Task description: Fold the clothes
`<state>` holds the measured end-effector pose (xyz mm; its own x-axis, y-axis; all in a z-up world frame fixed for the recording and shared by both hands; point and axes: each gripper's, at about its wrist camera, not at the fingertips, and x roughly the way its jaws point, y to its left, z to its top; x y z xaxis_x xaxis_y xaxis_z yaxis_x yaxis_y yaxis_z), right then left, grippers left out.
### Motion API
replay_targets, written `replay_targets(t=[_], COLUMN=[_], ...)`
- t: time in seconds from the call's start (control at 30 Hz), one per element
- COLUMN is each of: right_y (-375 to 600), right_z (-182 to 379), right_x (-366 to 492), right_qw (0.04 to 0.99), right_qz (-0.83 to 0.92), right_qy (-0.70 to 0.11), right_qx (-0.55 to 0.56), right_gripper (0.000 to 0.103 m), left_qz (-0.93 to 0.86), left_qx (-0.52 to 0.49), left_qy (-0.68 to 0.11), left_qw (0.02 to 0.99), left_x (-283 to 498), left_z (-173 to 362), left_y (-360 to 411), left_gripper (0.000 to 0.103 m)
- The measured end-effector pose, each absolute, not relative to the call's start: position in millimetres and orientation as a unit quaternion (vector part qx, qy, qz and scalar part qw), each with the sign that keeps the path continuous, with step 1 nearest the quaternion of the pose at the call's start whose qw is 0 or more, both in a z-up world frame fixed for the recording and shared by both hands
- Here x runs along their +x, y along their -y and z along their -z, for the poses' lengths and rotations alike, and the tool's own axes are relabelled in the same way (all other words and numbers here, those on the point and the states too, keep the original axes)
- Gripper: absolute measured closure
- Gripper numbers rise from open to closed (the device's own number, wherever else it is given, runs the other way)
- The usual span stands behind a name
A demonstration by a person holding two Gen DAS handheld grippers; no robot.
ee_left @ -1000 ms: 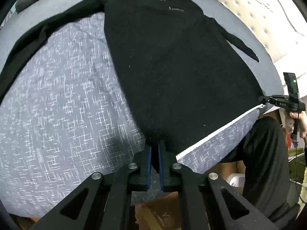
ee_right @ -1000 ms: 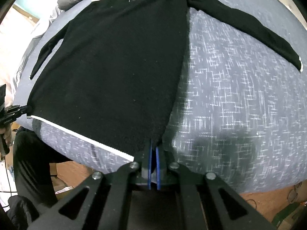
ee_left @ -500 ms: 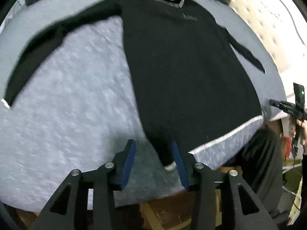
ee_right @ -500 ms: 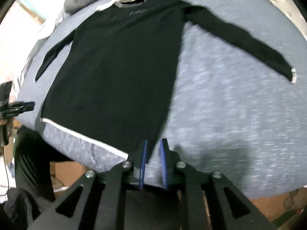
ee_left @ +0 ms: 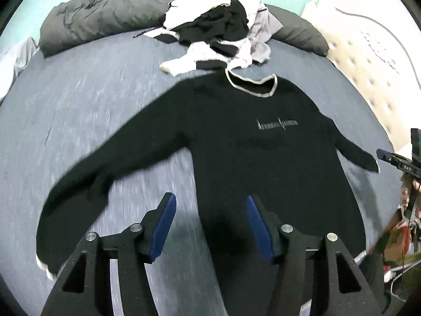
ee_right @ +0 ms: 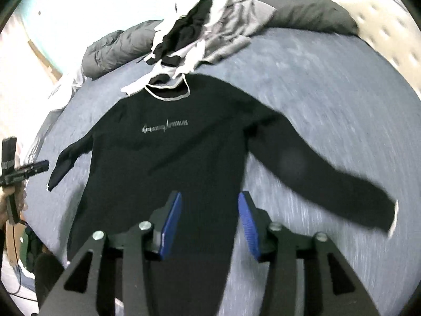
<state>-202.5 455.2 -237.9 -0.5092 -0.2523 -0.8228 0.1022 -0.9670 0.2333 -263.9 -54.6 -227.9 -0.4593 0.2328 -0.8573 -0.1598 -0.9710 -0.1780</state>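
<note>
A black long-sleeved sweater [ee_left: 263, 158] with a white collar and a small chest logo lies spread flat, front up, on the blue-grey bed; it also shows in the right wrist view [ee_right: 171, 152]. Both sleeves are stretched outwards. My left gripper [ee_left: 209, 205] is open and empty, raised above the sweater's lower left side. My right gripper [ee_right: 209, 200] is open and empty, raised above the sweater's lower right side. The hem is hidden behind the gripper bodies.
A heap of black, white and grey clothes [ee_left: 218, 26] lies past the collar, also in the right wrist view [ee_right: 200, 29]. A dark grey duvet [ee_left: 100, 18] runs along the far edge. A padded headboard [ee_left: 368, 52] is at the right. The bed's near edge drops off below the hem.
Both grippers were shut on the sweater's hem corners. They have opened, let the hem go, and lifted up and back, so the whole sweater and the clothes heap came into view.
</note>
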Motion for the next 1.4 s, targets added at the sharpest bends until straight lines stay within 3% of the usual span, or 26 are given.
replay_targets(t=[0.57,0.87,1.13,1.17,1.23,1.3,1.33,1.4], right_y=[-419.2,-391.7,-374.3,-372.4,-369.3,-367.3,-366.3,-363.1], right_z=[284.8,319.1,336.2,338.8,344.7,350.0,352.7,356.1], right_x=[-418.0,-487.1,-524.0,-528.7,-535.4,-540.3,-542.8,-544.6], right_qw=[0.108,0.1,0.111,0.11,0.112,0.117,0.119,0.127], right_qz=[0.869,0.86,0.854,0.853,0.85,0.846,0.844,0.843], right_qy=[0.022,-0.024,-0.063,-0.071,-0.086,-0.094,-0.099,-0.11], right_qx=[0.482,0.5,0.504,0.505,0.508,0.511,0.513,0.511], right_gripper=[0.057,0.052,0.051,0.051,0.053,0.069,0.072,0.09], left_qz=[-0.856,-0.855,-0.845,-0.843,-0.839,-0.838,-0.837,-0.838], left_qx=[-0.509,-0.511,-0.521,-0.523,-0.525,-0.523,-0.522,-0.519], left_qy=[0.014,-0.037,-0.064,-0.068,-0.075,-0.083,-0.088,-0.097], left_qw=[0.089,0.085,0.105,0.109,0.12,0.131,0.135,0.141], left_x=[-463.8,-523.6,-558.8,-560.1,-562.3,-562.0,-561.5,-559.9], left_z=[293.6,317.6,340.1,342.5,347.5,350.7,351.7,351.8], left_y=[36.8,27.2,16.5,14.7,11.7,7.1,4.7,1.0], left_gripper=[0.038,0.031,0.032,0.034,0.064,0.074,0.089,0.091])
